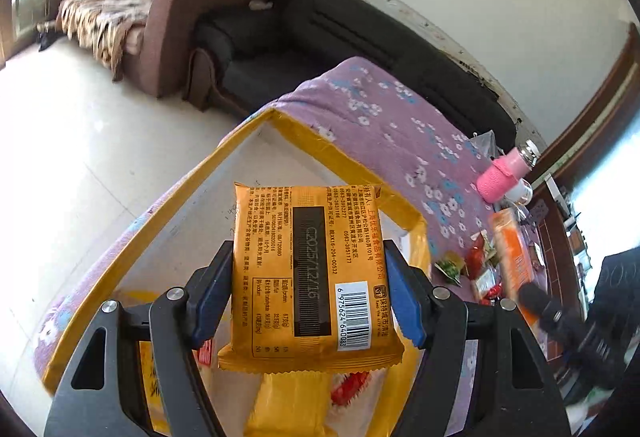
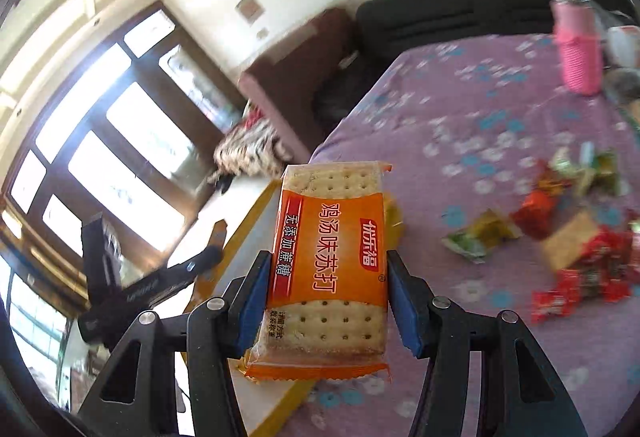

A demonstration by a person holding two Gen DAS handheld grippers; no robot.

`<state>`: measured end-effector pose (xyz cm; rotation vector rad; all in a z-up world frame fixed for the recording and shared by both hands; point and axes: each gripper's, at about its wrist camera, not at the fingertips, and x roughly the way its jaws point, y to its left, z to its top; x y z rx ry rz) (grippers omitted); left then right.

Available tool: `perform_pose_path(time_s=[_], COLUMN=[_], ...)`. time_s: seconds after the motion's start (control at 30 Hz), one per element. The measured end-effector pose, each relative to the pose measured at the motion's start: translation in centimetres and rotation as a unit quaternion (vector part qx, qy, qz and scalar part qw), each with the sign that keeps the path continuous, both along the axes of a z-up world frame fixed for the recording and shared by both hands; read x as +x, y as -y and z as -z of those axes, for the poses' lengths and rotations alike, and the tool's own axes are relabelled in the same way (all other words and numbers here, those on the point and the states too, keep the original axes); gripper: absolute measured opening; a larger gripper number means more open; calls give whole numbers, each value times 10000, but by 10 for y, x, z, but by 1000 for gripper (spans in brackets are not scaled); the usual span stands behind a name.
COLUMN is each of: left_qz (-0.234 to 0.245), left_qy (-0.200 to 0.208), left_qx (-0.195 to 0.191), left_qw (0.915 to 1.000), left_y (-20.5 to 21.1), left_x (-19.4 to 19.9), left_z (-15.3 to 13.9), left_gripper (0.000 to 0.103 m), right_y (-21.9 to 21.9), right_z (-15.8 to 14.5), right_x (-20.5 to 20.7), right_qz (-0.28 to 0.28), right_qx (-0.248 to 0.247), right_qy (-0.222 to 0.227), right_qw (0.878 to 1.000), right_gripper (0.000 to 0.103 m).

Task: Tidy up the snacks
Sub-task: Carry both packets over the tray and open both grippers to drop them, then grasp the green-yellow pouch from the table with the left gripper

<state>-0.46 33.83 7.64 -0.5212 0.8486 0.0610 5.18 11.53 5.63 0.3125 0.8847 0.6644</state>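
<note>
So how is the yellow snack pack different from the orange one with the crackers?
The yellow pack shows its printed back with a barcode; the orange cracker pack shows its front, with crackers visible through clear ends. The yellow pack sits in the left gripper above the yellow-edged box; the orange one sits in the right gripper over the purple flowered cloth. Both are flat sealed packets, gripped by their sides.

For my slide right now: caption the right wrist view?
Right gripper grips an orange soda-cracker packet above the purple floral tablecloth.
</note>
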Motion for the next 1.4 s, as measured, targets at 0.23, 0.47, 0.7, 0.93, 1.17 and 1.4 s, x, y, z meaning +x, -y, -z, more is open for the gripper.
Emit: perform_pose_path(time_s=[0.23,0.47,0.7,0.93,1.17,1.4], left_qz=[-240,-363,-248,300,440,344], left_qy=[-564,-627,78,1088,1333,1045], left_qx=[30,-170,-272,-197,-167,-18], left_qw=[9981,9972,9993,9934,9900,9939], left_y=[-16,-23,-13,44,84,88], left_x=[28,28,3,-60,-92,-105], left_z=[27,33,1,-41,-35,-31], left_gripper=[70,70,70,72,72,72], right_y=[-88,-117,-86,37,143,60], right_z=[42,76,42,15,32,54], right_x=[27,25,7,11,45,88], right_qz=[-496,-570,-493,488,1674,1052], right_qx=[-696,-888,-577,-560,-758,-1523], right_qy=[-246,-485,-73,201,-90,-153], right_qw=[9960,9932,9971,9970,9829,9826], right_gripper=[56,58,59,65,66,41])
